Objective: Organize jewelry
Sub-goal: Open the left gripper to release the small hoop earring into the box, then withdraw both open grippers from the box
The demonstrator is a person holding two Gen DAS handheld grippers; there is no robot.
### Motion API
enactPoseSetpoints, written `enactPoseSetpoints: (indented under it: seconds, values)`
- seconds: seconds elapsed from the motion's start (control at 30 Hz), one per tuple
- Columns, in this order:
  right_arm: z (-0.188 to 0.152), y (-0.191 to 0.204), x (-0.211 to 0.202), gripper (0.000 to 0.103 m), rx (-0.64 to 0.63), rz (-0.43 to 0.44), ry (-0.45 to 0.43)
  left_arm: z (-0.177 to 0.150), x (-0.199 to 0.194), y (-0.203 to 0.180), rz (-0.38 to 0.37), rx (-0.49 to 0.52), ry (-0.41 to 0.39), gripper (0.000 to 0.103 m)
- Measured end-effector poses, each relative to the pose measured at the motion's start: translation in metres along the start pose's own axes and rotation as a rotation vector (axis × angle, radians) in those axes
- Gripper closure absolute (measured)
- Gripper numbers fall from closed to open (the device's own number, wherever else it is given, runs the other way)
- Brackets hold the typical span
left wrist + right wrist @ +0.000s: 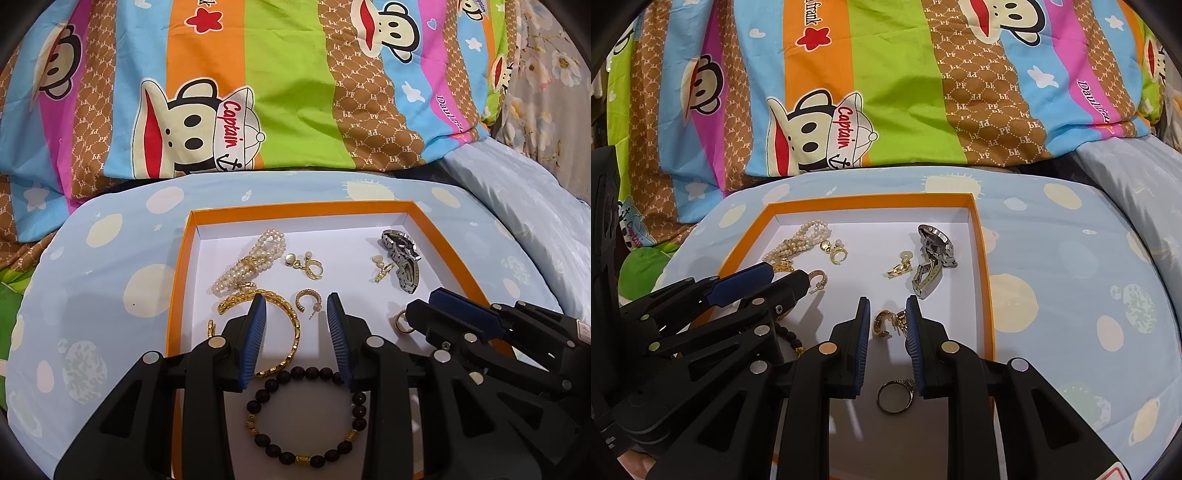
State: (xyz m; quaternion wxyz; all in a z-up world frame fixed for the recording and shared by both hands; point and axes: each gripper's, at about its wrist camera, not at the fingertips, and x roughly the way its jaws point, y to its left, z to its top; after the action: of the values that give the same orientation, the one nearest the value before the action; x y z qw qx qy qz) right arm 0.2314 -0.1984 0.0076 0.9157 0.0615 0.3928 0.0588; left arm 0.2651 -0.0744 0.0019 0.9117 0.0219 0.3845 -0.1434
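An orange-rimmed box (177,295) with a white floor holds the jewelry. In the left wrist view my left gripper (296,301) is open and empty over a gold bangle (291,325), a gold hoop earring (308,297) and a dark bead bracelet (306,417). A pearl bracelet (251,262) and a steel watch (402,258) lie farther back. In the right wrist view my right gripper (886,304) is open, its jaws either side of a gold hoop earring (884,323). A ring (894,396) lies below it.
The box (982,258) sits on a pale blue dotted tray table (1071,277). Small gold earrings (312,267) and a pair (899,267) lie mid-box. A bright cartoon-print blanket (295,92) rises behind. My right gripper also shows in the left wrist view (417,302).
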Motion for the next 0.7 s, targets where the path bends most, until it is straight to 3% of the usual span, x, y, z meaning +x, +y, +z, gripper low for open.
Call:
enactPoseSetpoints:
  seconds: [0.13, 0.3, 0.7]
  values:
    - [-0.003, 0.000, -0.006, 0.081, 0.004, -0.006, -0.014, -0.002, -0.003, 0.000, 0.010, 0.007, -0.004, 0.069]
    - [-0.010, -0.002, -0.010, 0.081, 0.018, -0.007, 0.002, -0.009, -0.004, 0.002, 0.013, 0.009, 0.028, 0.060]
    - [-0.056, 0.010, -0.043, 0.079, -0.012, -0.021, 0.027, -0.046, -0.037, 0.002, 0.045, 0.014, 0.049, 0.060]
